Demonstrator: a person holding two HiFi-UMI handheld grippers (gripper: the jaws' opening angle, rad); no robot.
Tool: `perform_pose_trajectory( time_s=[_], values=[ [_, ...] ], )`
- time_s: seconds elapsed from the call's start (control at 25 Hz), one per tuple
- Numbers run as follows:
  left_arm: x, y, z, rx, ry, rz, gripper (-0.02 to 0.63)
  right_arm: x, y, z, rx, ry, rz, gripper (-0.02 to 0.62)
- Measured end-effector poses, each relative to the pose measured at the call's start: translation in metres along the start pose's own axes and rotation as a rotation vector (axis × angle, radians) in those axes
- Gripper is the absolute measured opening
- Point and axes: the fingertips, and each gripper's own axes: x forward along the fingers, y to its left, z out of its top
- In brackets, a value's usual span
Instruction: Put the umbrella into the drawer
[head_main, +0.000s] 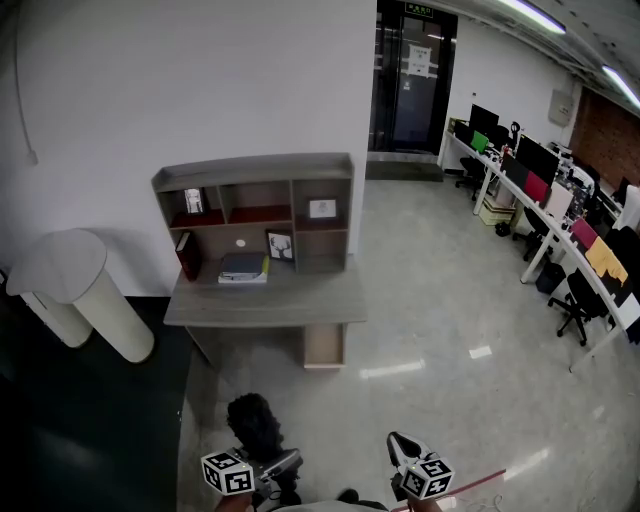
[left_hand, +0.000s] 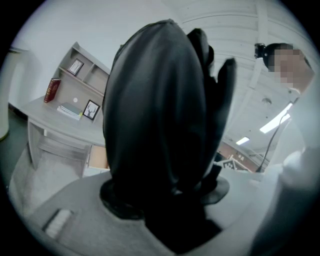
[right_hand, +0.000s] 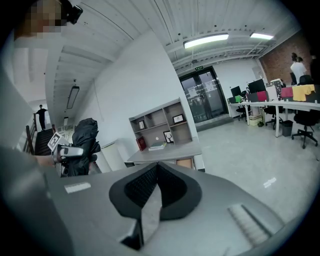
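left claw: clamped on the folded black umbrella, low at the head view's bottom edge
umbrella: upright bundle in the left claw, well apart from the desk; fills most of the left gripper view
right claw: jaws together, nothing between them, just right of the left claw
drawer: light wood, under the desk's right end, sticking out past the front edge
desk: grey, pushed against the white wall, a shelf unit standing on its back half
on the desk: stack of books, small framed picture, red book leaning at the left
left side: two white cylinders lying tilted beside the desk, dark floor strip below them
right side: long row of office tables with screens, black chairs near them, well apart from the desk
back: dark glass door past the wall's corner
in the way: only the umbrella's own bulk, covering the left claw's look ahead
open room: pale floor between claws and drawer, wide to the right, tighter on the left by the cylinders
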Motion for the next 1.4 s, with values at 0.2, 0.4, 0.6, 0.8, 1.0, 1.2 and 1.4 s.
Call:
perform_pose_trajectory(
  time_s=[0.2, 0.4, 0.6, 0.8, 1.0, 1.2, 1.4],
  values=[
    [0.013, -0.008, -0.014, -0.015, 0.0, 0.022, 0.267, -0.012, -0.02, -0.011, -0.002, 0.015, -0.015, 0.006],
    [0.031, -0.016, -0.028, -0.027, 0.002, 0.031, 0.267, -0.022, -0.042, -0.023, 0.003, 0.033, -0.014, 0.006],
    [0.055, -0.029, -0.041, -0.037, -0.001, 0.045, 0.267, -0.035, -0.072, -0.027, -0.008, 0.054, -0.013, 0.006],
    [0.073, -0.04, -0.054, -0.056, 0.0, 0.051, 0.267, -0.047, -0.1, -0.025, 0.002, 0.052, -0.032, 0.006],
    [0.089, -0.038, -0.062, -0.068, 0.016, 0.052, 0.267, -0.048, -0.118, -0.026, 0.014, 0.052, -0.034, 0.006],
    [0.102, -0.022, -0.052, -0.069, 0.026, 0.057, 0.267, -0.033, -0.122, -0.026, -0.001, 0.08, -0.017, 0.006],
    [0.117, 0.0, -0.037, -0.079, 0.03, 0.048, 0.267, -0.01, -0.13, -0.019, -0.024, 0.101, -0.011, 0.006]
  ],
)
